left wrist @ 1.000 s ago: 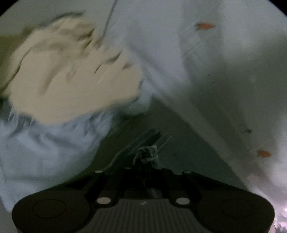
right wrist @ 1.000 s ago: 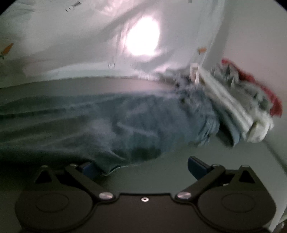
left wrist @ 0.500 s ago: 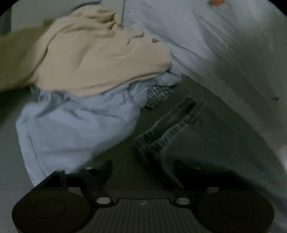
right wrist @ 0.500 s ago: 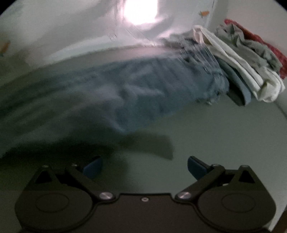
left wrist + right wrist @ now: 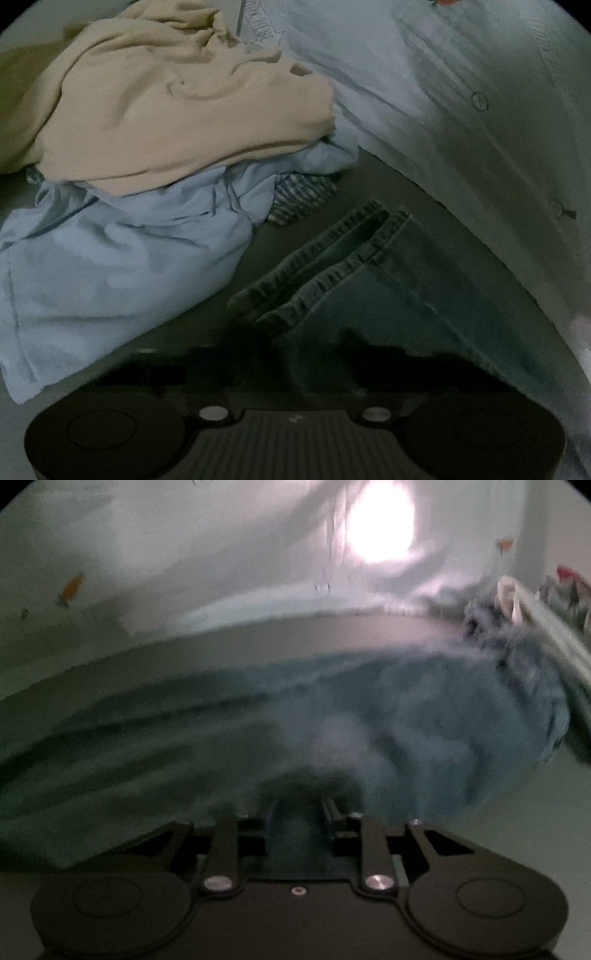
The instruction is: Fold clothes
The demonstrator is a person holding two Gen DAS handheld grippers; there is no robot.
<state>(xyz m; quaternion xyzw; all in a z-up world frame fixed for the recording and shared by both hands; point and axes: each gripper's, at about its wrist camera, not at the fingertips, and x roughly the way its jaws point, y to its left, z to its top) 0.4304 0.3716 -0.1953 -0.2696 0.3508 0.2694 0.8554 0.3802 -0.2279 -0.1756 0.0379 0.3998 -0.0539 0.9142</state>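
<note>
Dark denim jeans (image 5: 373, 291) lie flat on a grey table (image 5: 207, 314), and every place here is given relative to them. Left wrist view: the left gripper (image 5: 303, 347) sits at the hem end of the jeans, its jaws having just been closing, with denim lying between the two dark fingers; the shadow there hides whether the pads press the cloth, so a grip cannot be confirmed. Beyond the two hems lies a scrap of striped cloth (image 5: 299, 195); to the left of the hems, a crumpled pale blue shirt (image 5: 122, 254); on top of that shirt, a beige garment (image 5: 177, 107). Along the right side of the jeans hangs a pale buttoned shirt (image 5: 480, 122), worn by a person. Right wrist view, blurred: the right gripper (image 5: 299, 812) has its jaws drawn close together, having just been closing, and a fold of the jeans (image 5: 369, 716) is pinched between them. At the far right end of the jeans stands a pile of folded clothes (image 5: 532, 605). Behind the jeans the same pale shirt (image 5: 221, 554) fills the background.
</note>
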